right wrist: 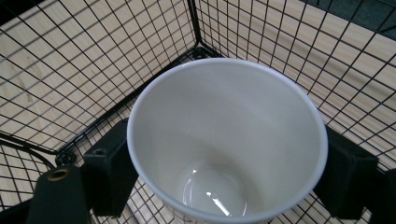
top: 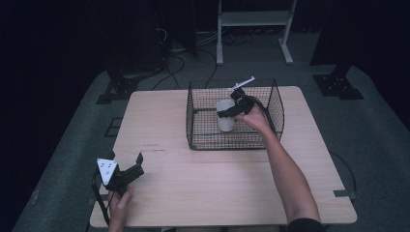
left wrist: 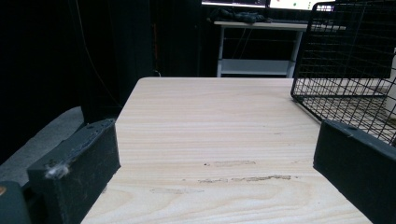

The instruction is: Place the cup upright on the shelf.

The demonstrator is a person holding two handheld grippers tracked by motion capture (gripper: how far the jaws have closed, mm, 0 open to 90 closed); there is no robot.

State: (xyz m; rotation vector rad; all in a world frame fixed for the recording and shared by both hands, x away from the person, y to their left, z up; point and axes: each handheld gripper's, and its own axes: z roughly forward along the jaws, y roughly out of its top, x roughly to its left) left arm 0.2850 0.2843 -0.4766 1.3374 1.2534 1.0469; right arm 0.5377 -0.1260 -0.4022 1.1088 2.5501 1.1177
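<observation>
Both jaws of the right gripper (top: 227, 114) clasp the white cup (right wrist: 226, 140) inside the wire basket (top: 203, 140); left gripper (top: 126, 164) gapes wide.

A wire basket (top: 235, 115) is set on the worktop (top: 203, 188), toward its far side. A cup (right wrist: 226, 140) is stood upright in the basket, between the right gripper's (top: 227, 114) fingers (right wrist: 109, 168). Bare worktop is seen between the left gripper's (top: 129, 166) fingers (left wrist: 77, 175), with the basket ahead and to their right.

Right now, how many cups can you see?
1. The white cup stands upright inside the wire basket, between the right gripper's jaws. No others show.
</observation>
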